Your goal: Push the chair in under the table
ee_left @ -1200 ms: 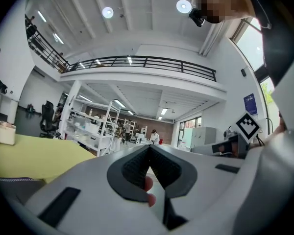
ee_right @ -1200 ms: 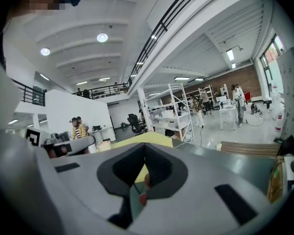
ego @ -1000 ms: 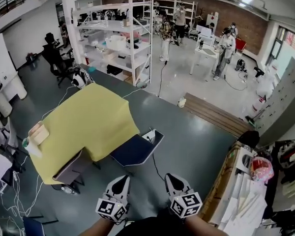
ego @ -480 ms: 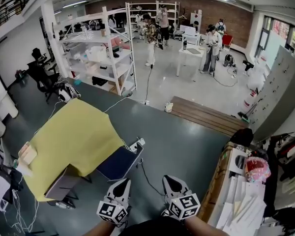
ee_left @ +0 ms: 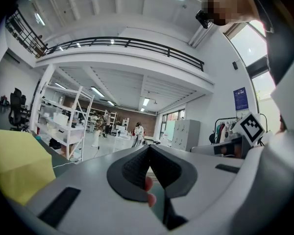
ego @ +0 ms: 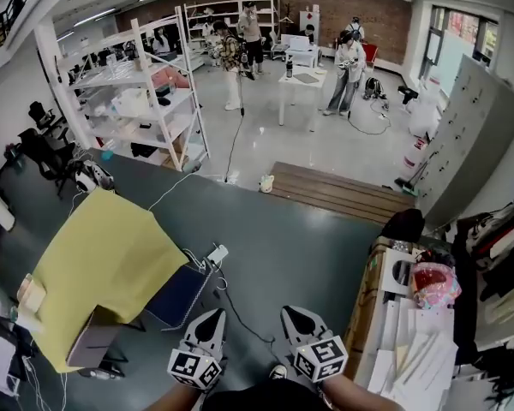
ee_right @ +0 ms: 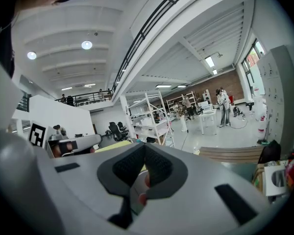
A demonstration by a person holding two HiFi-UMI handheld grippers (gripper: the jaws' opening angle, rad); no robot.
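A table under a yellow cloth (ego: 103, 264) stands at the left of the head view. A dark blue chair (ego: 178, 294) sits at its right edge, its seat partly beneath the cloth. A second grey chair (ego: 89, 339) is at the table's near side. My left gripper (ego: 211, 322) and right gripper (ego: 295, 319) hang side by side at the bottom of the head view, both shut and holding nothing, well to the right of the chair. In the left gripper view the yellow cloth (ee_left: 14, 163) shows at far left, and the left gripper (ee_left: 148, 153) is shut. The right gripper (ee_right: 144, 155) is shut too.
White shelving (ego: 128, 101) stands behind the table, with black office chairs (ego: 43, 148) at far left. Several people (ego: 231, 54) stand at the back near white tables. A wooden platform (ego: 343, 193) lies on the floor. A cluttered desk (ego: 411, 315) runs along my right. Cables (ego: 227, 294) trail by the chair.
The whole view has shifted: table and blue chair have slid left and farther away in the head view, as I have moved away from them. Both grippers stay shut at the bottom.
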